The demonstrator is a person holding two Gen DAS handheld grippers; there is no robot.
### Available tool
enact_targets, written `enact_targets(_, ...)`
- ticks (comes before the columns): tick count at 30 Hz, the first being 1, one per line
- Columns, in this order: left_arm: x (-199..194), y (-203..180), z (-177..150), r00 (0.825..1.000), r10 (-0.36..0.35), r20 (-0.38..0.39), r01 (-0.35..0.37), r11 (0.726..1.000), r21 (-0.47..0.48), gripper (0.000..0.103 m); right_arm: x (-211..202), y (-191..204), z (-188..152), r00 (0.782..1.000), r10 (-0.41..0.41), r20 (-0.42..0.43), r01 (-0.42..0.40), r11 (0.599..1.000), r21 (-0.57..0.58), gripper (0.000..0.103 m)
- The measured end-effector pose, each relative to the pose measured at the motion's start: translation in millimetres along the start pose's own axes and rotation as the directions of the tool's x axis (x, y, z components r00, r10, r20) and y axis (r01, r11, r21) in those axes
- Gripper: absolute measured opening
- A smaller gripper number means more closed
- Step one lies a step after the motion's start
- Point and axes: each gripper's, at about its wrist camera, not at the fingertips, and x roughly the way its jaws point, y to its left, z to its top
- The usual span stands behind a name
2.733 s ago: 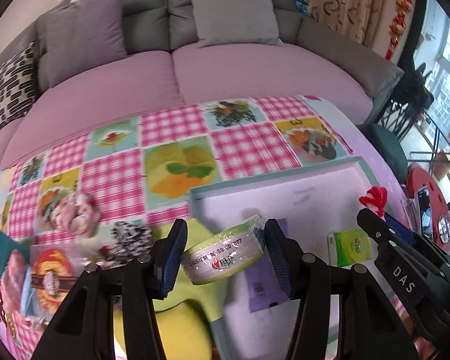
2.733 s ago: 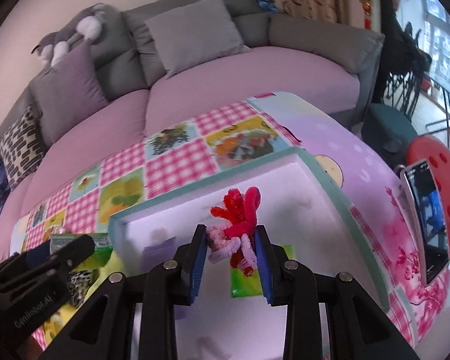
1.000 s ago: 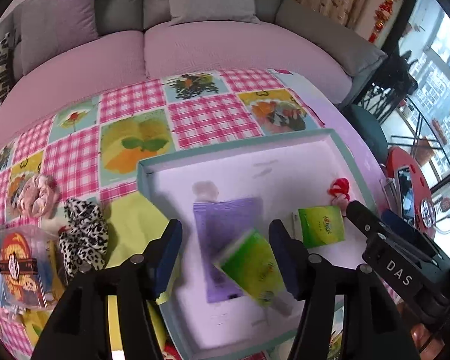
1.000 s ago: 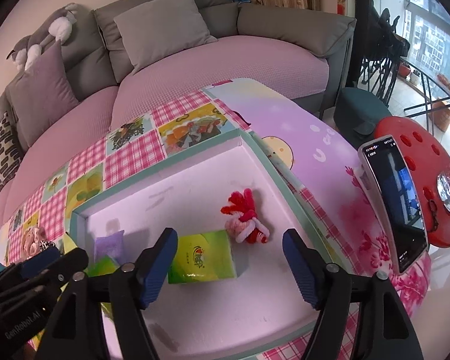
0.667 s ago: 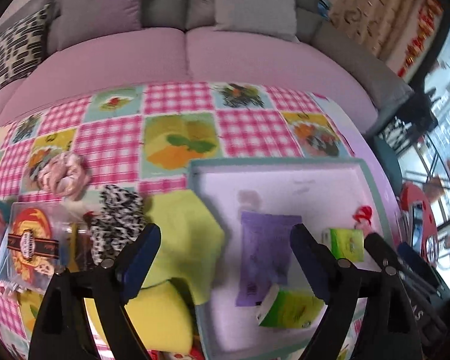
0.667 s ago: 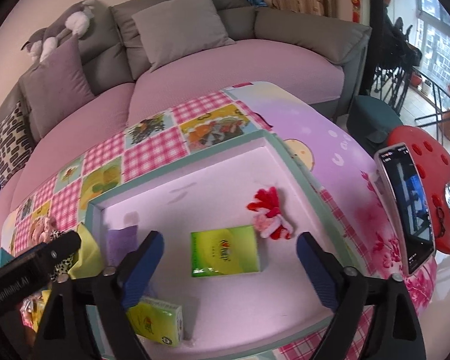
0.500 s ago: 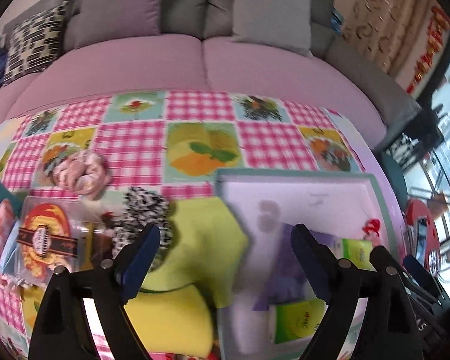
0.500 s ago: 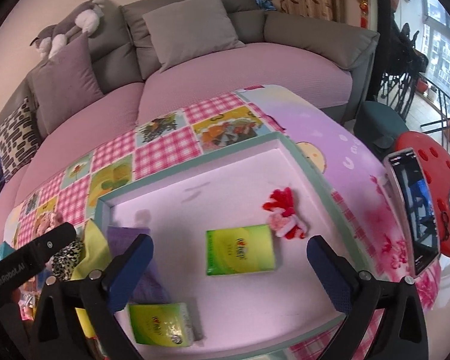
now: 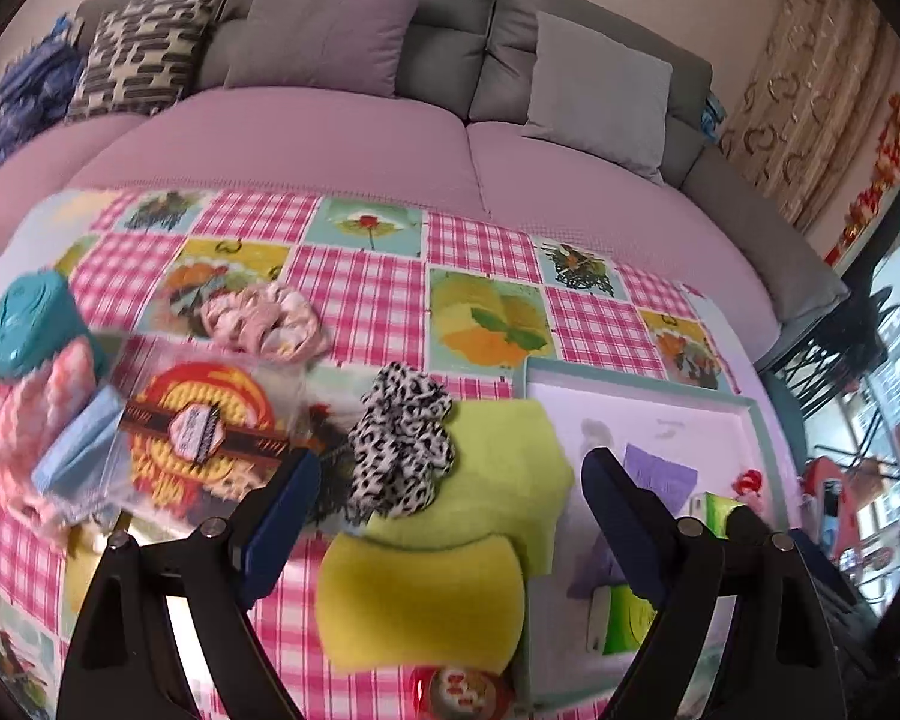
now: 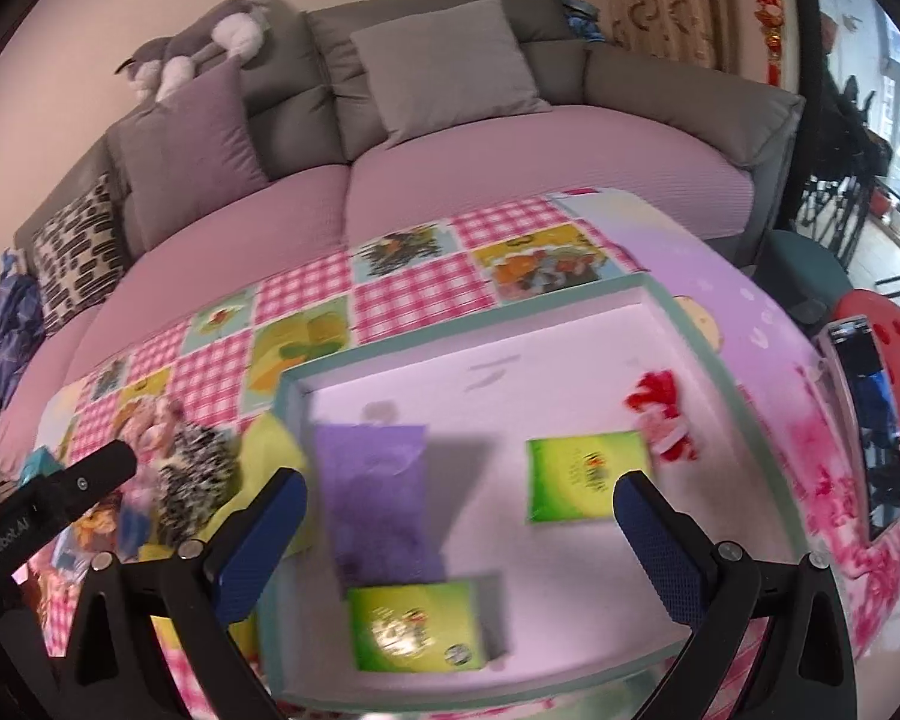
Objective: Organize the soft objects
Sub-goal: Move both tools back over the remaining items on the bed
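Left view, left gripper: my fingers stand wide with nothing between them, having just spread further; I read this as being between pickups.
Left view, leopard scrunchie: lies on the tabletop just ahead of my open fingers, resting partly on the green cloth; it looks like the nearest soft thing to take.
Left view, yellow sponge: sits directly below my fingers, touching the cloth's near edge, outside the box.
Left view, pink scrunchie: farther off on the checked cover, apart from the pile.
Left view, snack packet: lies at the left with other clutter; not soft, I judge, so it is left alone.
Right view, right gripper: my fingers gape fully, empty, having just widened; they hang over the box.
Right view, box: its low walls gather what is sorted.
Right view, purple pouch: flat on the box floor, left side.
Right view, tissue packs: one in the middle, one near the front wall.
Right view, red pipe-cleaner toy: by the right wall.
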Motion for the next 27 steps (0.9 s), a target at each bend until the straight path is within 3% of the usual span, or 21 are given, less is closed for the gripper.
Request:
enact_targets(3,-11,13,-5,1.000,-0.008,0.007,0.008,1.000,-0.016,0.089,-2,14,-9,0.999,0.037,-0.009,-0.037,0.999,-0.033,0.103)
enact_targets(9,-32,39,-13,0.999,0.044,0.027,-0.043,0.999,-0.025,0.089,-8,42,-25,0.994,0.112,-0.019,-0.113,0.991,-0.068,0.103)
enact_targets(13,-40,62,-18,0.998,0.062,0.014,-0.061,0.996,-0.061,0.089,-14,64,-32,0.993,0.115,-0.004,-0.115,0.984,-0.134,0.103)
enact_targets(23,-52,122,-28,0.992,0.124,-0.033,-0.128,0.979,-0.158,0.089,1,123,-64,0.974,0.169,-0.151,-0.203,0.946,-0.251,0.103)
enact_targets(27,-55,149,-28,0.979,0.199,-0.053,-0.205,0.959,-0.197,0.089,7,142,-74,0.970,0.160,-0.181,-0.208,0.934,-0.291,0.103)
